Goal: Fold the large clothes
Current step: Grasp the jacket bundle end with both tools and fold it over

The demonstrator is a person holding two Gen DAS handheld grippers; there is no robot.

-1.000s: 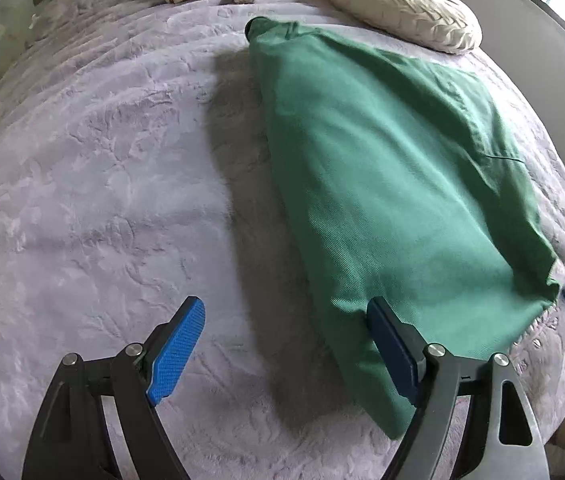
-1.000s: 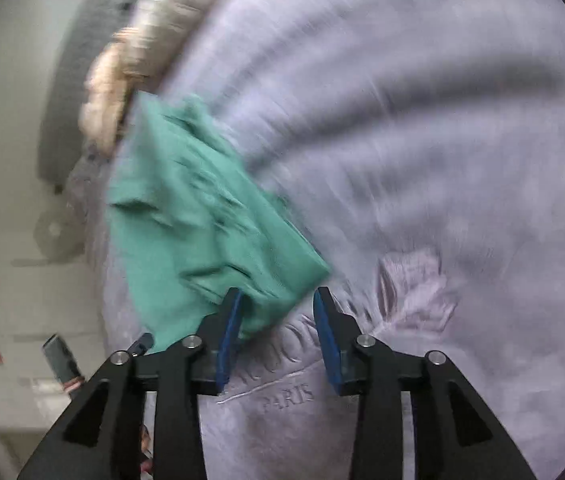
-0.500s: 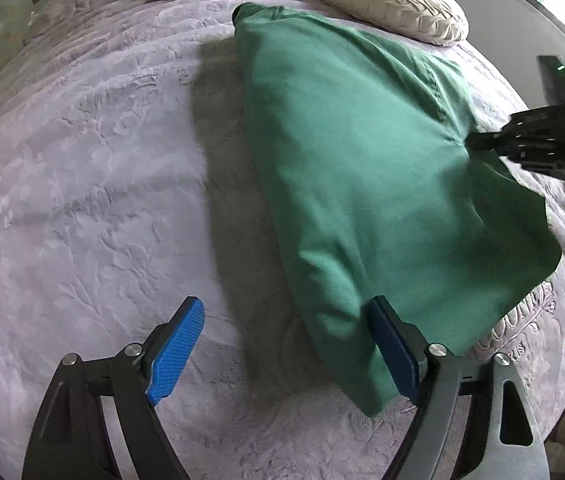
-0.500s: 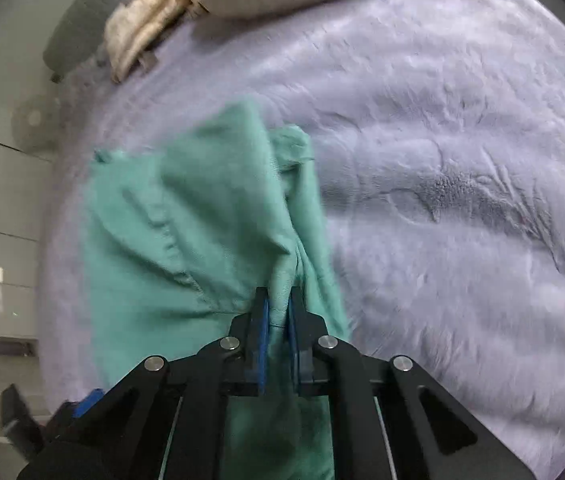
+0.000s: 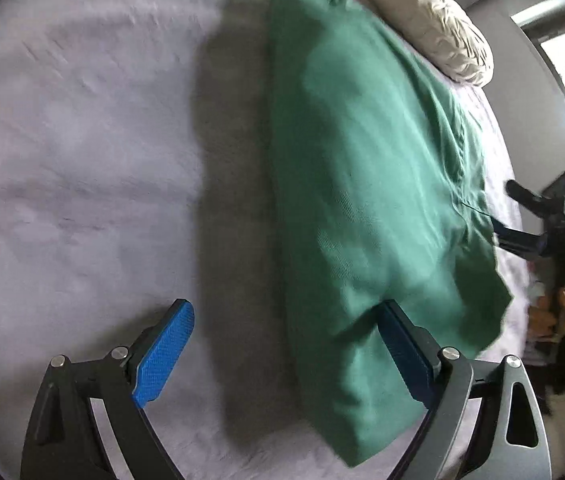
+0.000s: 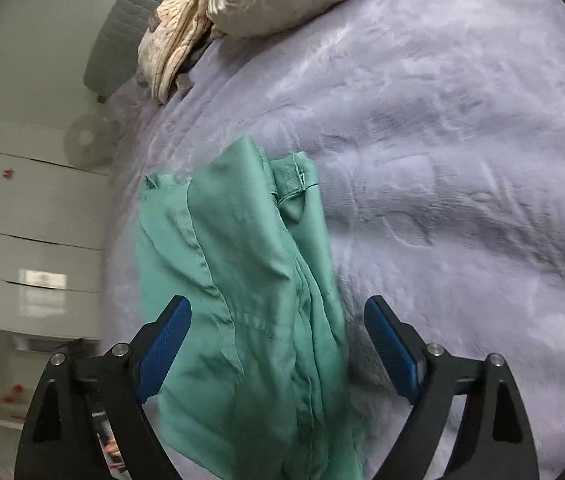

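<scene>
Bed's got a fuzzy lavender blanket (image 6: 462, 160) over it. Lying on that: a green garment (image 5: 362, 200), a cream pillow (image 5: 430, 20) by the head end, plus a bunched beige throw (image 6: 178, 48).

You have one green garment (image 5: 366, 200) on one bed (image 5: 82, 160). Two grippers are yours: the left gripper (image 5: 282, 354) and the right gripper (image 6: 278, 344). One cream pillow (image 5: 430, 20) and one beige bundle of cloth (image 6: 178, 48) lie at the head.
</scene>
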